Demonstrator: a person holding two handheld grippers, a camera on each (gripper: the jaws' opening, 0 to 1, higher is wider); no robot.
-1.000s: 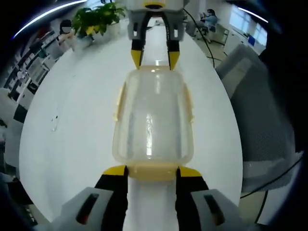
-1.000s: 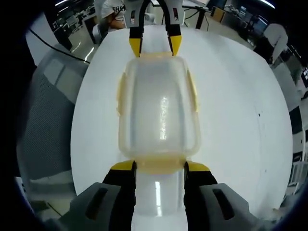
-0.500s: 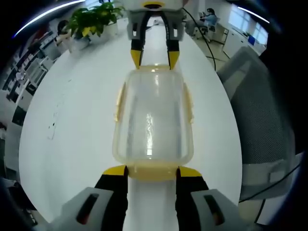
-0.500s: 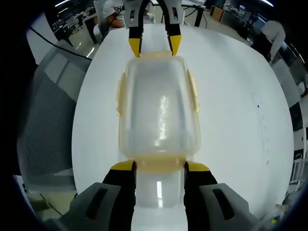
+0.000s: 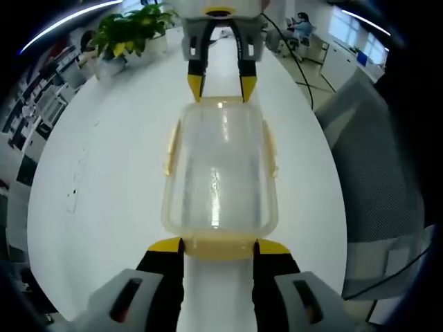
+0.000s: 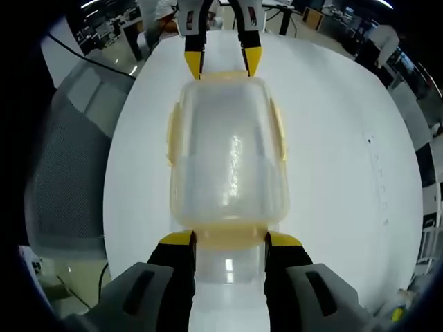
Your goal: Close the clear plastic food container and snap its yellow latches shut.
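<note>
A clear plastic food container point(image 5: 220, 169) point(image 6: 228, 152) with its lid on sits lengthwise between my two grippers over the round white table point(image 5: 104, 173) point(image 6: 346, 173). My left gripper point(image 5: 220, 247) is shut on the yellow end latch point(image 5: 220, 245) nearest it. The right gripper point(image 6: 228, 241) is shut on the opposite yellow end latch point(image 6: 228, 236). Each gripper shows at the far end in the other's view: the right gripper point(image 5: 221, 86) and the left gripper point(image 6: 220, 63). Yellow side latches point(image 5: 170, 146) point(image 6: 279, 131) lie flat along the long walls.
A potted green plant point(image 5: 131, 31) stands at the table's far left. A grey mesh chair point(image 5: 381, 159) point(image 6: 69, 159) is close to the table edge. Small dark marks point(image 5: 73, 196) dot the tabletop. Desks and people are in the room beyond point(image 6: 163, 10).
The table marks and room have drifted in both views while the container stays fixed between the jaws, so grippers and container have shifted together. Neither grip has changed.
</note>
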